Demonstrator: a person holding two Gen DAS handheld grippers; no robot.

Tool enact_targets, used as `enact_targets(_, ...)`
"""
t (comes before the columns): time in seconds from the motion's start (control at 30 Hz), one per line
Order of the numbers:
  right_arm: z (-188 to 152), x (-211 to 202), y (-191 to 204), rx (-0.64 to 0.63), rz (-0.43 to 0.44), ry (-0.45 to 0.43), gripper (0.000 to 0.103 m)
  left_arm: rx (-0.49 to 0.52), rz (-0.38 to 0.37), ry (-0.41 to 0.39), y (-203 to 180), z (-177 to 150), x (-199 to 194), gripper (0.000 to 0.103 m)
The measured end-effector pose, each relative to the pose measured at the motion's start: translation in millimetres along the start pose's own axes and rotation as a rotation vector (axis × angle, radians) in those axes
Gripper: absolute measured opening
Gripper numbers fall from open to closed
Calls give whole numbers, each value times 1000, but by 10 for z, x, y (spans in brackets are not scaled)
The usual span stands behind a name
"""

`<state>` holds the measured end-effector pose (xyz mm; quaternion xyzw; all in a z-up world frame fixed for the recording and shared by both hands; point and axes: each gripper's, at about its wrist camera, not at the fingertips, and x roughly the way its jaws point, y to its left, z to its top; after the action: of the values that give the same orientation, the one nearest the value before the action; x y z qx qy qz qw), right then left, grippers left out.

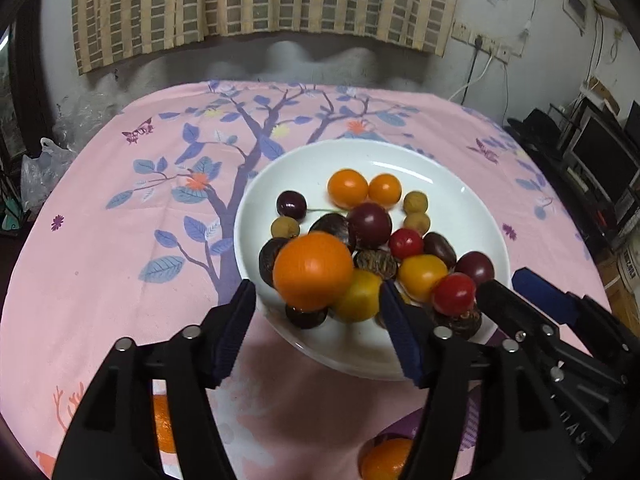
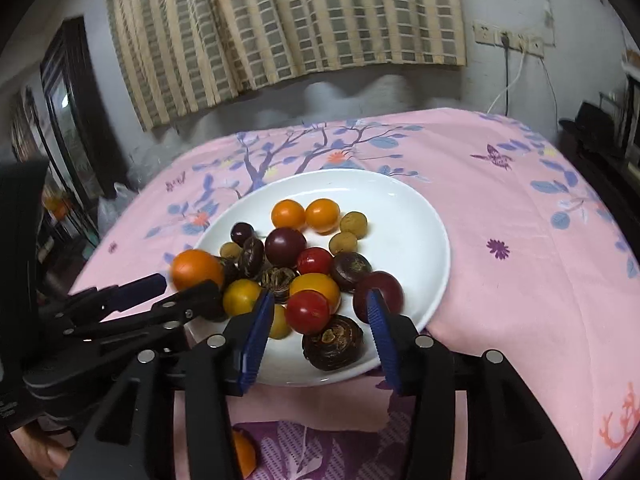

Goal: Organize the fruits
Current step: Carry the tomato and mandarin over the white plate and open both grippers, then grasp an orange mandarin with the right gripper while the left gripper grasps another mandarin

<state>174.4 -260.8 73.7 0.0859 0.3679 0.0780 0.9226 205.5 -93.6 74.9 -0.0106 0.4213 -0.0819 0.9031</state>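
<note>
a table covered by a pink tablecloth (image 1: 120, 208) printed with blue-leaved trees and butterflies fills both views. behind its far edge hangs a checked beige curtain (image 1: 260, 4) on a grey wall, with a wall socket (image 2: 508, 38) and trailing cables toward the far right corner. dark shelves with screens (image 1: 600, 160) stand off the table's right edge, and plastic bags (image 1: 44, 168) sit off its left edge.

a white plate (image 1: 400, 160) rests on the cloth near the table's near edge. it holds a heap of small fruits: two orange tomatoes (image 1: 347, 188) side by side at the far side, dark purple tomatoes (image 1: 369, 225), red tomatoes (image 2: 307, 312), yellow tomatoes (image 1: 422, 274), small tan round fruits (image 2: 353, 224) and dark brown water chestnuts (image 2: 333, 342) at the plate's near rim.

the left gripper (image 1: 318, 312) has its blue-padded fingers spread wide apart over the plate's near left rim. a large orange tomato (image 1: 313, 270), blurred, sits just beyond them, above the pile; whether it touches the pads cannot be told. the right gripper (image 2: 320, 312) is likewise released, fingers apart on either side of a red tomato and a water chestnut at the near rim, gripping neither. another orange fruit (image 1: 386, 460) lies on the cloth at the near edge, below the grippers.
</note>
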Motion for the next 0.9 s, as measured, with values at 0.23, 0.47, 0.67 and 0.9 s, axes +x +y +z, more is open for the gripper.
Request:
enact_targets(0.23, -265, -258, -33, -12, 21, 9, 56, 35, 49, -32, -7, -193, -291, 73)
enact_targets(0.47, -629, -422, 146, -67, 50, 88, 58, 26, 72, -51, 124, -559, -620, 79)
enact_targets(0.67, -924, -440, 465, -172, 47, 150, 65, -22, 104, -62, 416, -925, -819, 85)
enact_targets(0.9, -1093, -254, 719, -264, 3, 201, 67, -53, 154, -119, 782, -1121, -913, 87)
